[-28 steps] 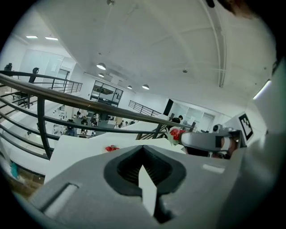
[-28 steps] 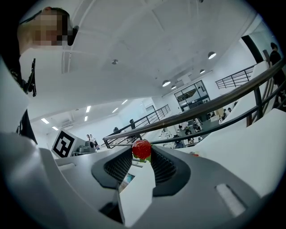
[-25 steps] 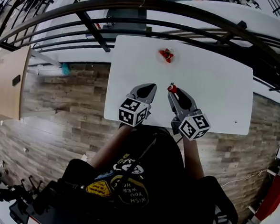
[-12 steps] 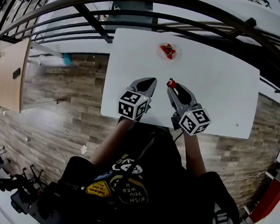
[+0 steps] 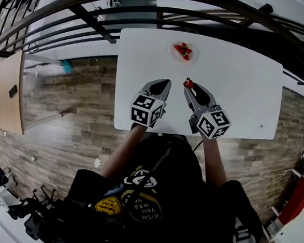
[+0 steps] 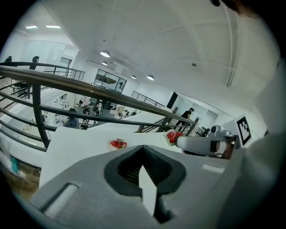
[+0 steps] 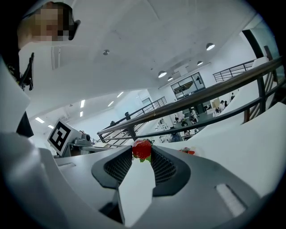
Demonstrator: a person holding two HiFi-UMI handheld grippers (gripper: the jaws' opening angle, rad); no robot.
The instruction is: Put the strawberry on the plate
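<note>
One strawberry (image 7: 142, 148) was pinched at the very tips of the right gripper (image 5: 189, 86). It was on the near side of the plate (image 5: 191, 56), a little to its right, and it looked lifted off the white table (image 5: 236, 98). We saw the two jaws squeezing the berry from both sides, with only a small bit of it between them. The plate sat close to the far edge of the table and already had other red strawberries (image 5: 182, 50) on it. The left gripper (image 5: 164, 84) had its jaws closed together with nothing in them. It hung on the near side of the plate too, a little to its left.

We thought the berry could slip out, because the hold was so close to the tips. Then it would fall on the table short of the plate. A hard squeeze could squash it. If we let go too high above the plate, it could bounce or roll off, or knock the other berries out.
</note>
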